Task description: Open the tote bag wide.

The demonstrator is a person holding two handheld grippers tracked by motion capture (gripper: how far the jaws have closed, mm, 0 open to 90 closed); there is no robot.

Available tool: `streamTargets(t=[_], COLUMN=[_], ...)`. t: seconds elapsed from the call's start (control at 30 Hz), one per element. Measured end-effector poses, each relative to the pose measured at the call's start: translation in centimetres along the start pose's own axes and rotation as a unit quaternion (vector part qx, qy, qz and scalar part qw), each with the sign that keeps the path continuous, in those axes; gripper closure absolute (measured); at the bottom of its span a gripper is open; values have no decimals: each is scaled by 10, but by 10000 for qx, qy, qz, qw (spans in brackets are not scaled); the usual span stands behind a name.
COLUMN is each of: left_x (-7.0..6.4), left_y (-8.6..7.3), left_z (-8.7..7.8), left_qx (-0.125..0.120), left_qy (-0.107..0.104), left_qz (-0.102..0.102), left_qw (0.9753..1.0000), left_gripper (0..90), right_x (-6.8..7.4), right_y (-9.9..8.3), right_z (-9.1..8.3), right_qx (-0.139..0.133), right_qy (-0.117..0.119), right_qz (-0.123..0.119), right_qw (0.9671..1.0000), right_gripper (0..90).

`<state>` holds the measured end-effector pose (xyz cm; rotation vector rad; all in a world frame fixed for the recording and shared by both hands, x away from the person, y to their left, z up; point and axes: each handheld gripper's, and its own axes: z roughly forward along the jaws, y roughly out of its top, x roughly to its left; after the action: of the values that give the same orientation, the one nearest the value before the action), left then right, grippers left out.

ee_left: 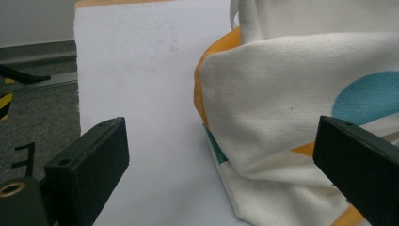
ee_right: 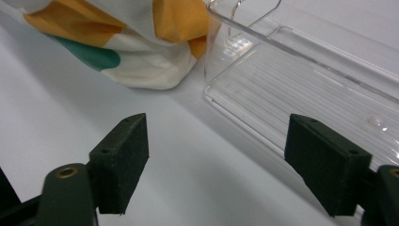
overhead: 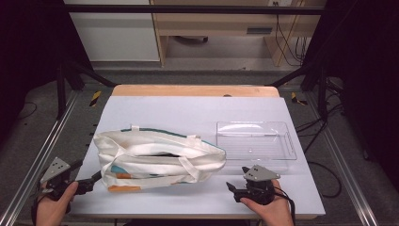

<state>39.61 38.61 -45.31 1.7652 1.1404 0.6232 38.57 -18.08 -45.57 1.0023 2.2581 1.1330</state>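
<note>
Two grippers wait at the near edge of the table (overhead: 197,110), and neither has hold of anything, so the work looks to be at its very start. The cloth tote bag (overhead: 157,160) lies on its side left of centre, its mouth sagging partly open and its handles draped across it. The left gripper (overhead: 91,181) sits just beside the bag's near-left corner, jaws spread wide; in the left gripper view the bag's (ee_left: 287,108) cream fabric with teal and orange patches lies between and past them, untouched. The right gripper (overhead: 234,188) rests near the bag's right end, jaws likewise released, aimed toward the gap where the bag meets the clear plastic tray (overhead: 256,140). That tray stands empty to the right, just beside the bag. Everything is left to do: gripping the bag and whatever follows. Limp folds and loose handles may hinder a clean grasp.
</note>
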Motion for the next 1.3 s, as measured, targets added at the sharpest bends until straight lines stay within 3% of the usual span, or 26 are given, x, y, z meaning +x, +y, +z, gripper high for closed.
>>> streamTargets(t=[0.13,0.17,0.37,0.5,0.53,0.73,0.8,0.97,1.07,1.13,1.2,1.3], left_x=[-5,-5,-2,0,0,-7,-11,-17,-20,-21,-25,-35], left_y=[7,10,45,67,74,118,131,159,170,176,181,190], left_z=[-4,-6,-21,-22,-21,-6,-2,12,19,26,32,37], left_qx=[-131,-141,-337,-324,-303,-155,-163,-110,-40,-53,99,197], left_qy=[36,78,26,-59,-87,-297,-358,-479,-559,-594,-583,-639], left_qz=[111,221,448,608,661,998,1083,1372,1401,1516,1606,1829], left_qw=[9998,9996,9984,9976,9973,9944,9933,9893,9885,9866,9853,9809], left_gripper=[42,42,49,60,60,58,59,58,52,53,55,69], right_x=[0,0,-4,-8,-8,-3,0,6,14,20,26,37], right_y=[2,4,23,49,49,94,108,142,159,169,176,186], right_z=[-6,-7,-23,-42,-42,-51,-49,-36,-26,-18,-11,-1], right_qx=[-21,-33,-177,-451,-451,-659,-755,-620,-536,-444,-373,-399], right_qy=[103,108,15,-157,-157,-105,-60,164,318,482,590,686], right_qz=[19,16,-13,-109,-109,-412,-539,-755,-956,-1028,-1089,-1162], right_qw=[9999,9999,9998,9988,9988,9969,9957,9951,9935,9925,9916,9900], right_gripper=[284,286,294,272,272,305,335,403,465,489,510,516])
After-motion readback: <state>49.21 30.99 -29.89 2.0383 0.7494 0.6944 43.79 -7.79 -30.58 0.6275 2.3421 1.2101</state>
